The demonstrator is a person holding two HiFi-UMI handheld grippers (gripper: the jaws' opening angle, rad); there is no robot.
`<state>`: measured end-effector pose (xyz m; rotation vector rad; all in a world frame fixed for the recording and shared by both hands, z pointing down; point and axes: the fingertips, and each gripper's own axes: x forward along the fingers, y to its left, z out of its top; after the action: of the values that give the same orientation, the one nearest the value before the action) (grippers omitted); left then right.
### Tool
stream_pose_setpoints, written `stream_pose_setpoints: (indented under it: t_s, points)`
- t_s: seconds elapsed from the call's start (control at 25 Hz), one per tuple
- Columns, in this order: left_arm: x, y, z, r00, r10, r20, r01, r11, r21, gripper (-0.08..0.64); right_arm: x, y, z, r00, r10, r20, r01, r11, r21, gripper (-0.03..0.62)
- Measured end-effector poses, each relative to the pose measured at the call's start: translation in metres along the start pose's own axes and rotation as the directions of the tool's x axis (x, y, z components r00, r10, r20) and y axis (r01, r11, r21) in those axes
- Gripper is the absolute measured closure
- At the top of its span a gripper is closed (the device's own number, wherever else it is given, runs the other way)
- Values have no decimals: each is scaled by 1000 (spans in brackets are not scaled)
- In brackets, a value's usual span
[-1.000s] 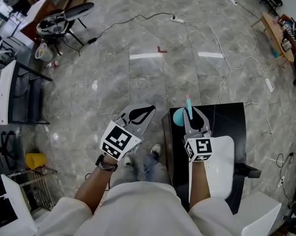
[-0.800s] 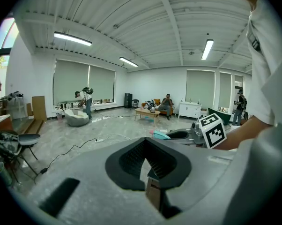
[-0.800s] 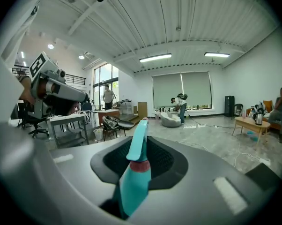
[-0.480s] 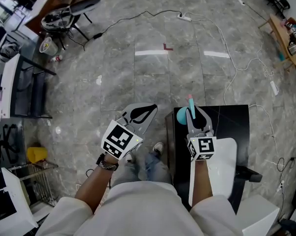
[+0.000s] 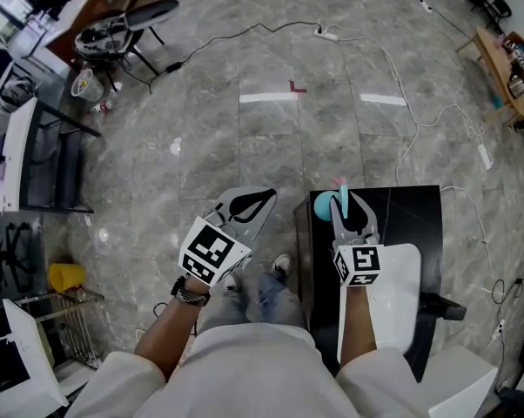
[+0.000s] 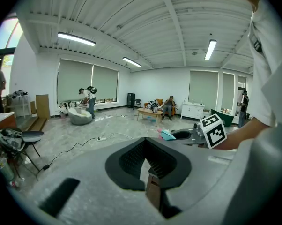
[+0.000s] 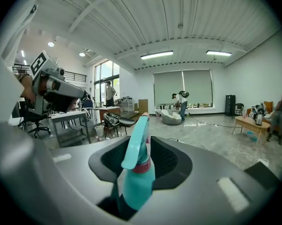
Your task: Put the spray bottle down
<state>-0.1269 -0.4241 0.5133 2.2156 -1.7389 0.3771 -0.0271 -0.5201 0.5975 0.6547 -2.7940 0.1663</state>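
A teal spray bottle (image 5: 319, 207) with a pink-tipped trigger head stands at the near left corner of a black table (image 5: 410, 216). My right gripper (image 5: 347, 196) is level around the bottle's neck and its jaws are opening. In the right gripper view the bottle (image 7: 138, 172) leans left between the jaws, with a gap showing on its right side. My left gripper (image 5: 266, 195) hangs over the floor left of the table, its tips together and nothing in them. In the left gripper view, that gripper (image 6: 148, 170) shows only a thin slit.
A white panel (image 5: 393, 294) lies on the table under my right forearm. Cables (image 5: 401, 103) run over the grey floor ahead. A stool (image 5: 114, 29) and dark shelving (image 5: 36, 164) stand at the left, a wooden bench (image 5: 497, 59) at the far right.
The right gripper's jaws have spread wider around the bottle. The bottle's head has sunk slightly and leans. Both hands have stayed about where they were.
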Motion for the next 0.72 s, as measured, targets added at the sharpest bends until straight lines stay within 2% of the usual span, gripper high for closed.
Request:
stream_pose_setpoints:
  t_s: [0.16,0.36,0.48,0.64,0.72]
  points:
    - [-6,-2,-3,1000,0,-4,0,1000,3,557,-5,1,-2,1000,-17,-7,17,1000,-3,452]
    - [-16,-6,1,1000,-12,19,12,1000,4,557,-19,4,2,998,-63,-1,63,998,-10,409]
    - [-22,-9,1,999,-20,34,20,1000,0,556,-34,7,9,995,-96,31,95,995,30,377]
    - [-34,-18,-3,998,-42,50,42,999,6,557,-59,15,26,983,-162,84,161,987,26,379]
    - [-45,-21,-2,997,-51,60,50,999,9,557,-72,25,39,977,-181,111,181,983,5,413]
